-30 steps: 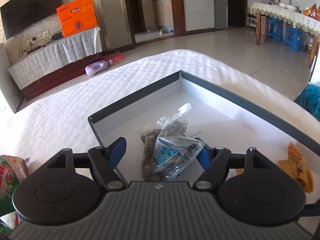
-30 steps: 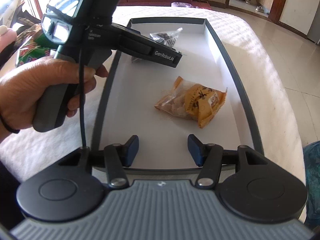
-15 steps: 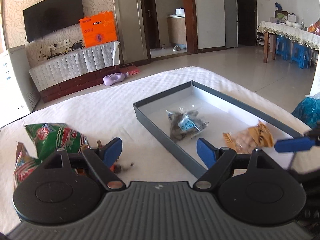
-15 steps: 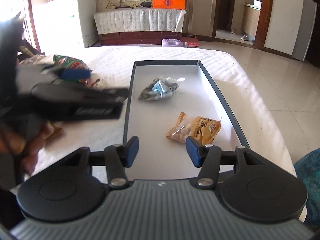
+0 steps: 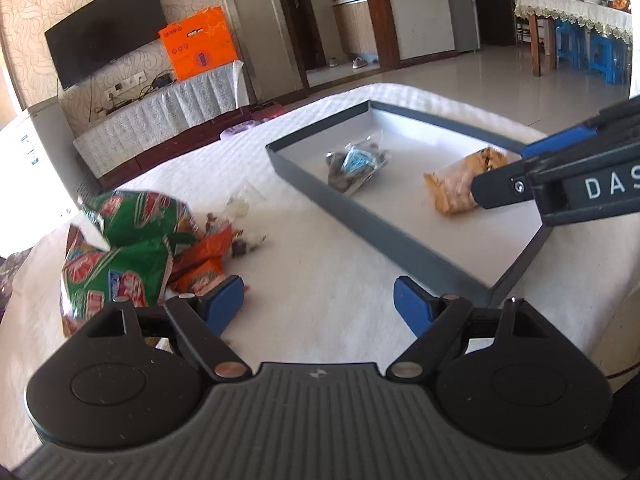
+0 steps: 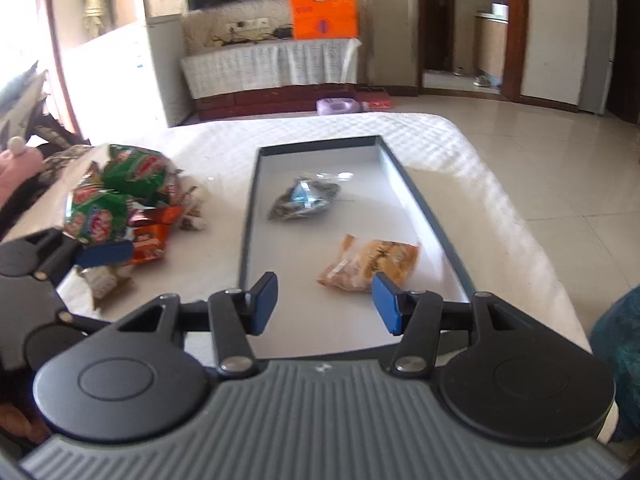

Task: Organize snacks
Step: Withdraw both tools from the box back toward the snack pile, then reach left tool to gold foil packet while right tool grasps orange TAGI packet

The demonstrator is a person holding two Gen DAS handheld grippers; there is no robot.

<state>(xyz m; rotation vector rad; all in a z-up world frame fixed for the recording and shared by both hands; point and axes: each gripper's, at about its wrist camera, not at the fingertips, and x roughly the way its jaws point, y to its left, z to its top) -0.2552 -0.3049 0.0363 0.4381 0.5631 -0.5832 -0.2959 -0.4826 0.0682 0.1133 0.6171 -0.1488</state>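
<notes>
snacks are partly sorted: two packets already lie in the grey tray, a clear packet with a blue label toward the far end and an orange packet nearer the right gripper. the rest sit in a loose pile on the white bed just left of the tray: green bags, small orange packets and a few pale wrapped pieces that are too blurred to name.

the step in hand looks like the fetch of the next snack. the left gripper hangs over the bed between pile and tray, its fingers wide apart with nothing between them, one blue finger close to the orange packets. the right gripper hovers above the near end of the tray, fingers apart and empty too.

the next move, as i judge it, calls for the left gripper to swing toward the pile, settle its fingers on either side of one packet at the edge, and close gently. the wrappers are thin and crinkly, so a pinch on a corner may slip or drag a neighbour along.
</notes>
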